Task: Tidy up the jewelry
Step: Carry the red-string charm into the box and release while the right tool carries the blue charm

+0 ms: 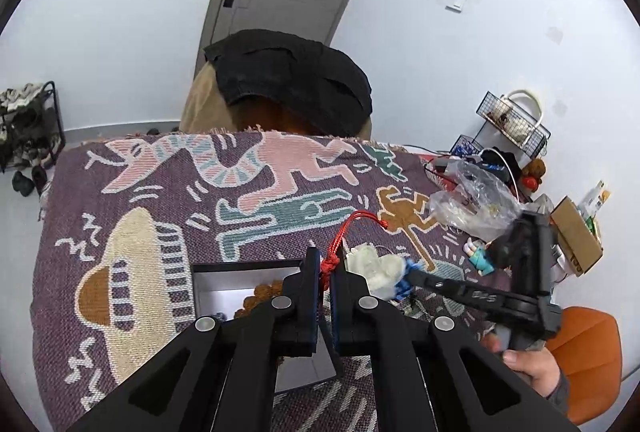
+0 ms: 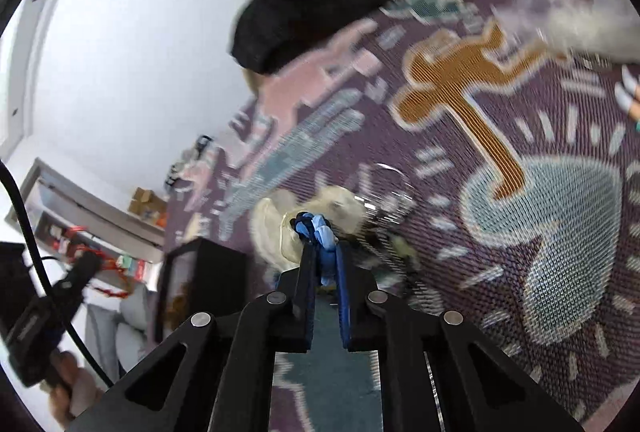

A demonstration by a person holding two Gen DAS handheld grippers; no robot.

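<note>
My left gripper (image 1: 329,268) is shut on a red knotted cord (image 1: 340,238) that loops up over the patterned cloth. Below it lies an open black box (image 1: 240,272) with a white inside and brown beads (image 1: 260,294). My right gripper (image 2: 323,252) is shut on a blue knotted cord (image 2: 320,232) tied to a pale jade-like pendant (image 2: 276,228); the view is blurred. In the left wrist view the right gripper (image 1: 412,272) holds the same pale pendant (image 1: 374,270) just right of my left fingertips.
The purple patterned cloth (image 1: 160,191) covers the table. A crumpled clear plastic bag (image 1: 476,203), a small doll figure (image 1: 482,256), a cardboard box (image 1: 576,236) and a wire basket (image 1: 512,119) stand at the right. A chair with dark clothing (image 1: 288,83) stands behind the table.
</note>
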